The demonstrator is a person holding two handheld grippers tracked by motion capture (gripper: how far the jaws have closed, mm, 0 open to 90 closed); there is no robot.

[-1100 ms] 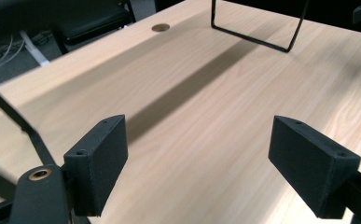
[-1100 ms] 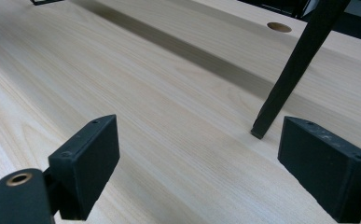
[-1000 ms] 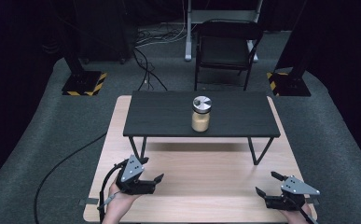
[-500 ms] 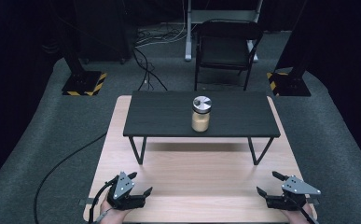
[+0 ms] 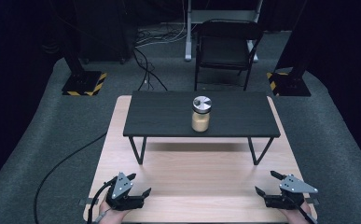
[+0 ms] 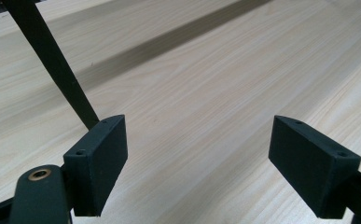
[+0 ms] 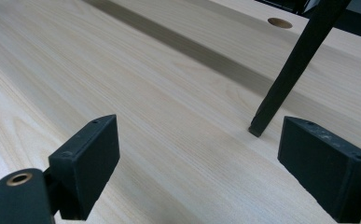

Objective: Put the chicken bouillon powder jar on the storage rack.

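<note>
Pale wood makes the desk (image 5: 192, 186), and on it stands a small black bench (image 5: 169, 116) that carries a jar (image 5: 201, 114) with a silver lid, near the middle of its top. Compared with a second ago, the left gripper (image 5: 134, 185) has drawn back toward the person and now lies low at the near edge of the desk, as the right gripper (image 5: 267, 183) does at the other corner. I judge this as a resting pose; no reach for the jar has begun. Both pairs of jaws stand wide apart and hold nothing. Between the two grippers the wood is free. Ahead of each stands a thin black leg (image 7: 290, 74) of the bench, so a straight move forward passes near it. The jar is well apart from both grippers.
</note>
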